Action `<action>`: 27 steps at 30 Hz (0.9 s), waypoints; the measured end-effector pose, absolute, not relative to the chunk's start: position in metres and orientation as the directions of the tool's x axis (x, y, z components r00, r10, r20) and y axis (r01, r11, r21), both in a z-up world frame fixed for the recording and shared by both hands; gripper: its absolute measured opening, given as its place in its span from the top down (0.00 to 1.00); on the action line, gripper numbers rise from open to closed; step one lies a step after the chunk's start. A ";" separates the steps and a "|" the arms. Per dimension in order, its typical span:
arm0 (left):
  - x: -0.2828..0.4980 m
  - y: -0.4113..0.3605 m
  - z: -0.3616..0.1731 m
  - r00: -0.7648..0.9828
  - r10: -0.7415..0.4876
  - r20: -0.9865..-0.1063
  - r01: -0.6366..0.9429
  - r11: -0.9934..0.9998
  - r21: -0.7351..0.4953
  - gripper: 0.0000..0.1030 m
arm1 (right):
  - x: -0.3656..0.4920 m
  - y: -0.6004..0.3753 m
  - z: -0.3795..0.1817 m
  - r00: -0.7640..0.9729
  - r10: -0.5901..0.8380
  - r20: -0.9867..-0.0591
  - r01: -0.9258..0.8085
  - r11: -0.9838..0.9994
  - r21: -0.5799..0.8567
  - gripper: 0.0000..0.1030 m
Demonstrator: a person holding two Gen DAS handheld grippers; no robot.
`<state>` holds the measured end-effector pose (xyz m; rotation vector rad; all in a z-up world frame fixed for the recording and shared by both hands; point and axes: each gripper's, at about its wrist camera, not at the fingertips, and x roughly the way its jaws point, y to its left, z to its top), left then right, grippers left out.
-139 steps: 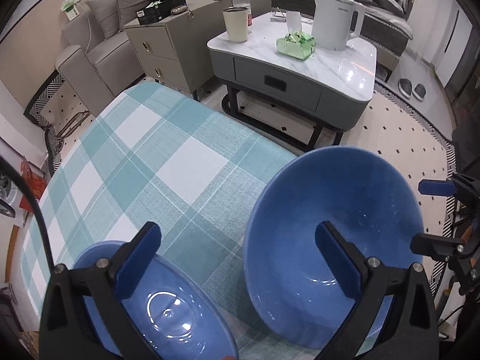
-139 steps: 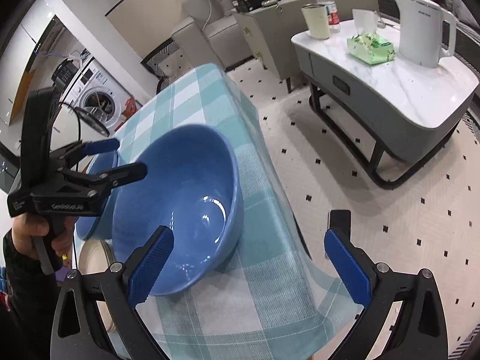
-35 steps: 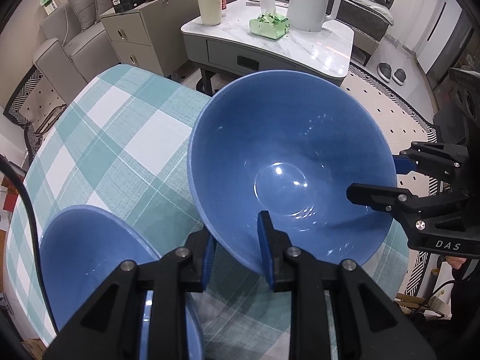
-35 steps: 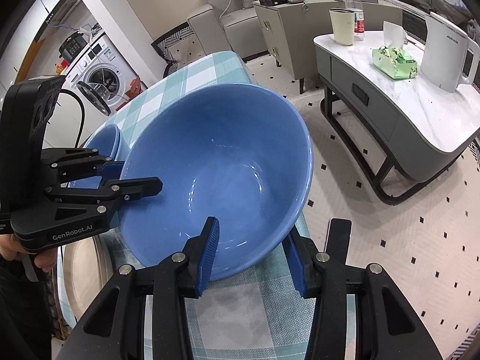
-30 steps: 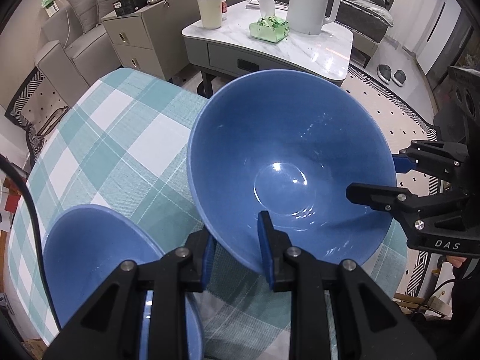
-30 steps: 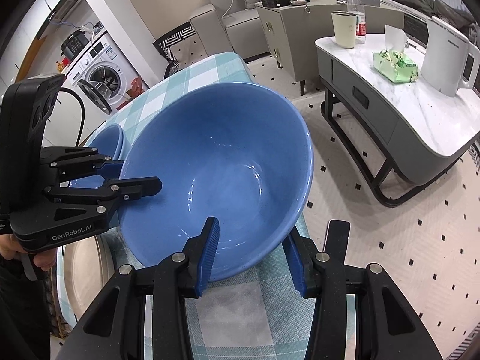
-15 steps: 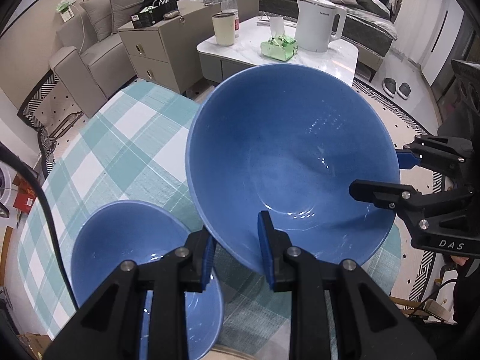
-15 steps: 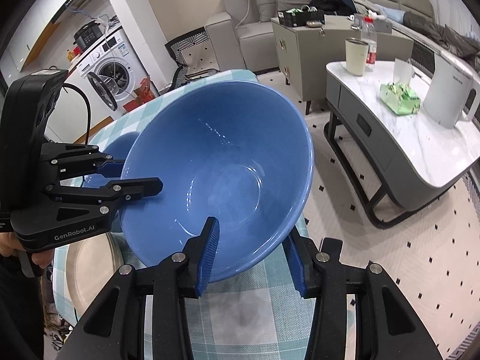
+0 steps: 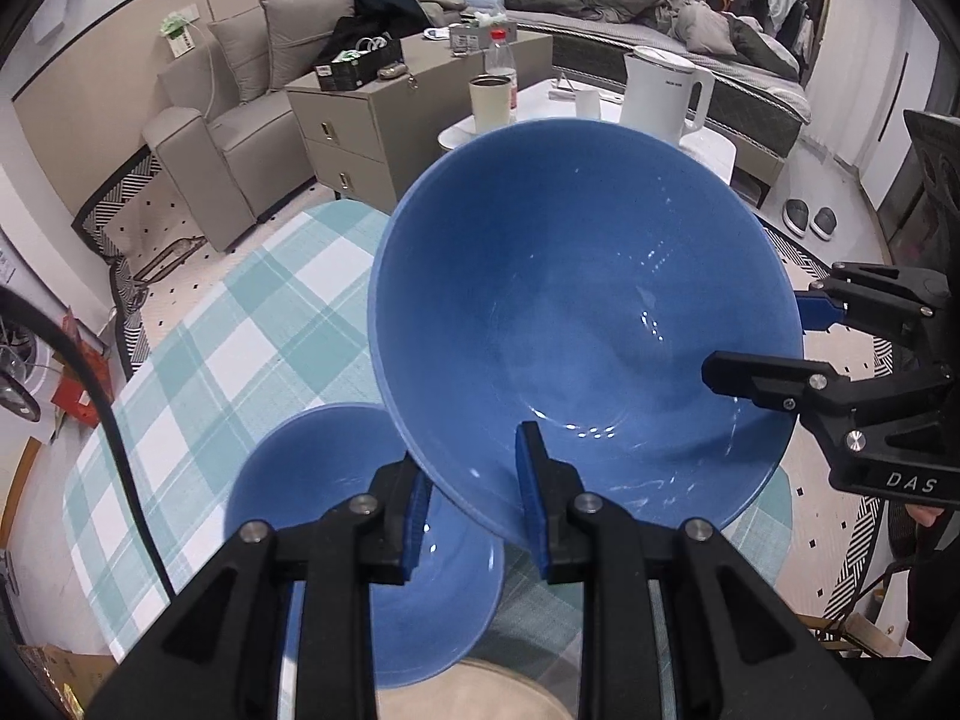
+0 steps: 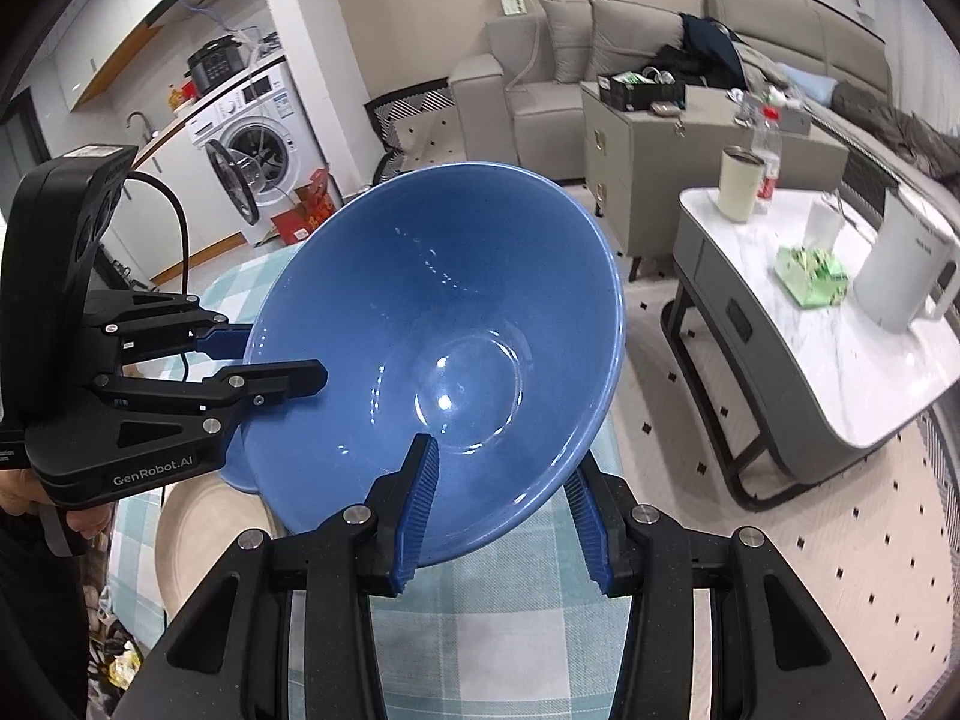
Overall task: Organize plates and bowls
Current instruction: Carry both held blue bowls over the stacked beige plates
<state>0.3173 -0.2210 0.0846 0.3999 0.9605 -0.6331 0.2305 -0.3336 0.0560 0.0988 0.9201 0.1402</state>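
The left gripper (image 9: 474, 513) and the right gripper (image 10: 501, 507) are both clamping the rim of the large blue bowl (image 9: 576, 324), holding it tilted above the checked tablecloth (image 9: 240, 330), over the small blue bowl (image 9: 336, 498) at near left.

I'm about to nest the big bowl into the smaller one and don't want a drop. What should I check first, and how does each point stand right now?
1. Left gripper clamped on the large blue bowl rim: ok, one pad inside, one outside.
2. Right gripper clamped on the opposite rim: ok.
3. Large bowl clear of the checked tablecloth: ok, it is raised and tilted between the grippers.
4. Small blue bowl upright and empty: ok.
5. Beige plate out of the small bowl's way: cannot tell, the bowls hide where they meet.
6. Firmness of the two rim grips: cannot tell.
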 end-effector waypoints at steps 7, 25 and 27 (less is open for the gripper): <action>0.311 -0.178 0.094 0.459 -0.285 -0.842 0.594 0.803 0.052 0.75 | 0.240 -0.294 0.074 0.605 0.195 -0.772 -0.154 0.980 0.126 0.57; 0.298 -0.083 0.058 0.435 -0.177 -0.883 0.457 0.888 0.048 0.74 | 0.268 -0.189 0.046 0.499 0.282 -0.819 -0.325 0.937 0.124 0.57; 0.299 -0.081 0.050 0.421 -0.171 -0.891 0.455 0.889 0.044 0.74 | 0.270 -0.183 0.038 0.484 0.272 -0.831 -0.326 0.938 0.117 0.57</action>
